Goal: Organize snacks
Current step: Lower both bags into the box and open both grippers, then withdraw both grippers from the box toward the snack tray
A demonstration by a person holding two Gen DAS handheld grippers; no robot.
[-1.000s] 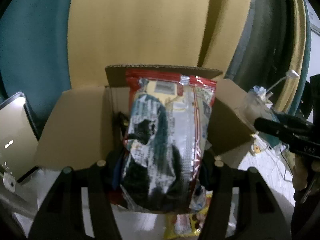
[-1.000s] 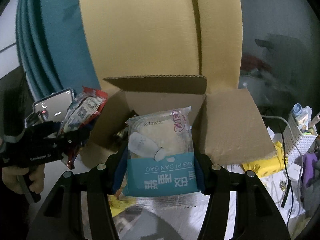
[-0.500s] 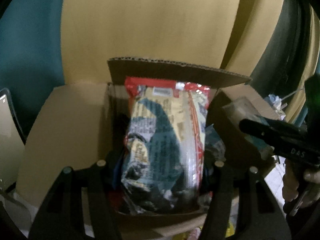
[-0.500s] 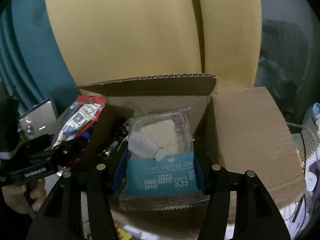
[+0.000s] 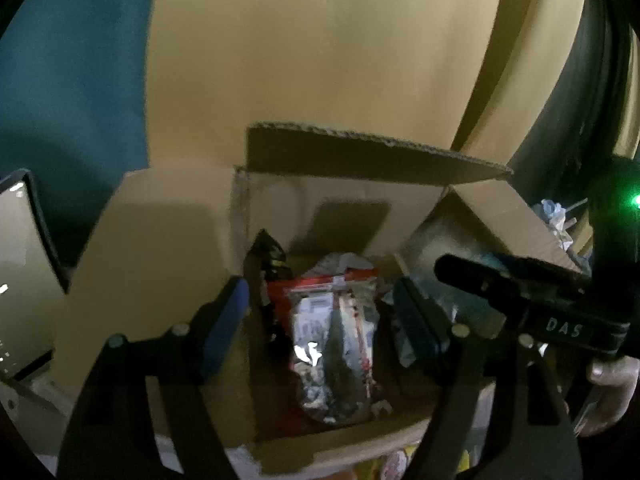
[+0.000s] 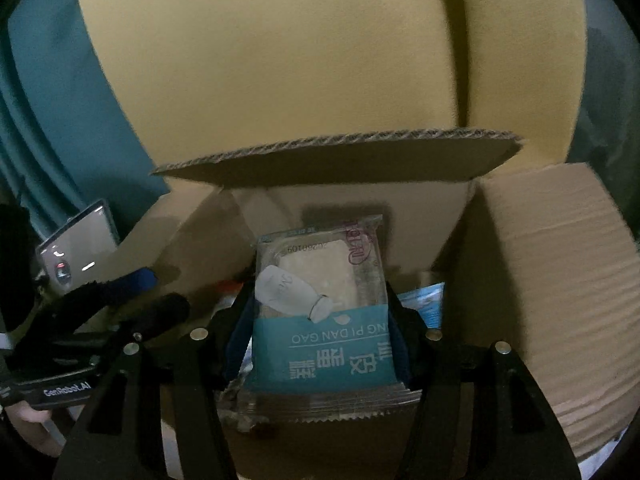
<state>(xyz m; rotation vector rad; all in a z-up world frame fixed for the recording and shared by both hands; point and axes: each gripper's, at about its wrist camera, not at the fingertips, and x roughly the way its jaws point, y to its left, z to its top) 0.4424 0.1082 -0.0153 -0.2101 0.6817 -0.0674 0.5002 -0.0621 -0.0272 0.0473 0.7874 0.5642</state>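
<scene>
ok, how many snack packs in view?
4 clear: red pack flat in the box, black pack left of it, teal pack upright at the near side, blue pack behind that. Others may be hidden.

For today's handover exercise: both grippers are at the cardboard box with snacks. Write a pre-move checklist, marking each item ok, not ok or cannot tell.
1. Left gripper jaws have just been opening, clear of the red-and-silver snack bag: ok.
2. That bag lies inside the cardboard box: ok.
3. Right gripper jaws have just been opening, teal egg-cake packet between them; released: cannot tell.
4. Packet over the box opening: ok.
5. Grippers apart from each other: ok.
</scene>
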